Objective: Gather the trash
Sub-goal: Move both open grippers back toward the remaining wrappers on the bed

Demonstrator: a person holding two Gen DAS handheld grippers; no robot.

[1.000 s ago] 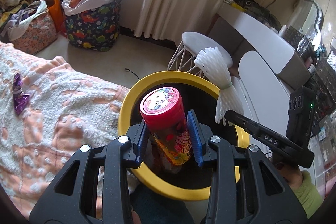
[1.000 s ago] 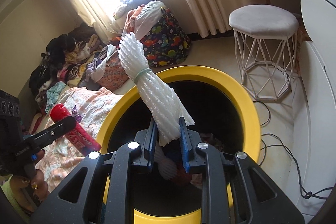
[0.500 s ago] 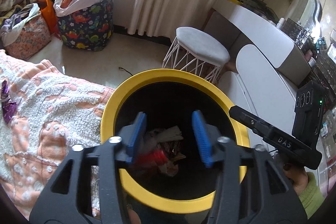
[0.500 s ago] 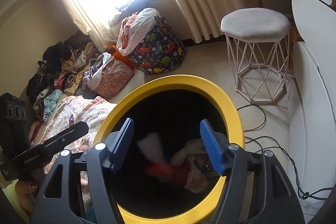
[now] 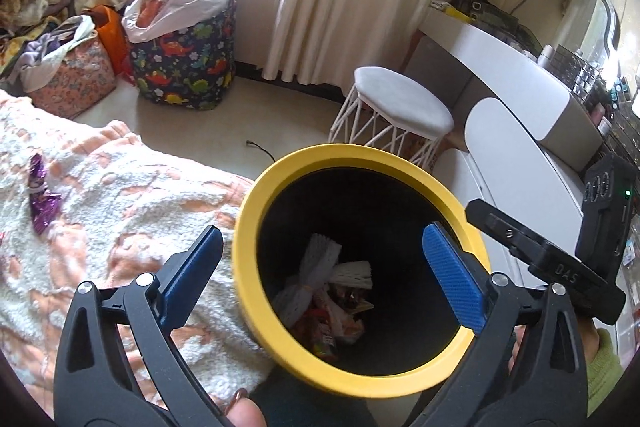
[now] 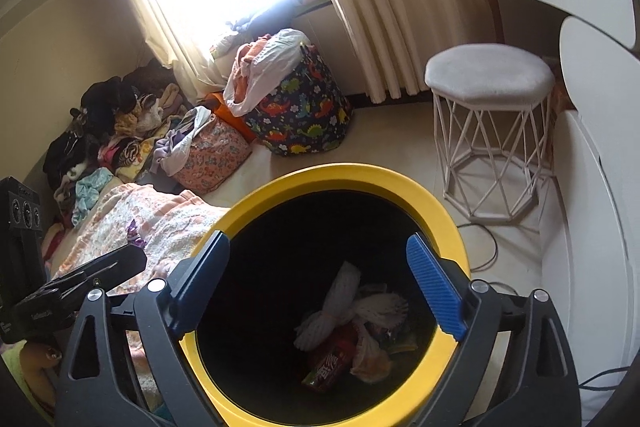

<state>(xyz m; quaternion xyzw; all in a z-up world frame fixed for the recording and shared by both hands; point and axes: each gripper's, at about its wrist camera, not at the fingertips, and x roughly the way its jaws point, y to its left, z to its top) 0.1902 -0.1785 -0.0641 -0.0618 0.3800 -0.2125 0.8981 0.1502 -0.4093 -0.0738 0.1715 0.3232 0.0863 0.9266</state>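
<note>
I hold the left gripper point(image 5: 320, 267) and right gripper point(image 6: 318, 285) above the yellow-rimmed trash bin point(image 5: 260, 211), both with jaws spread wide and empty. White foam netting point(image 6: 340, 301) and a red can point(image 6: 330, 363) lie at the bin bottom. A purple wrapper point(image 5: 40, 201) lies on the bed blanket point(image 5: 120, 195).

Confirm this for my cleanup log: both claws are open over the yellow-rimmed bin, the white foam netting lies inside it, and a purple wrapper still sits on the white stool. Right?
Not quite. The purple wrapper lies on the pink and white blanket, not on the white stool; the left wrist view shows it. The rest holds: the left claw and right claw are open over the yellow-rimmed bin, with the white foam netting inside.
</note>
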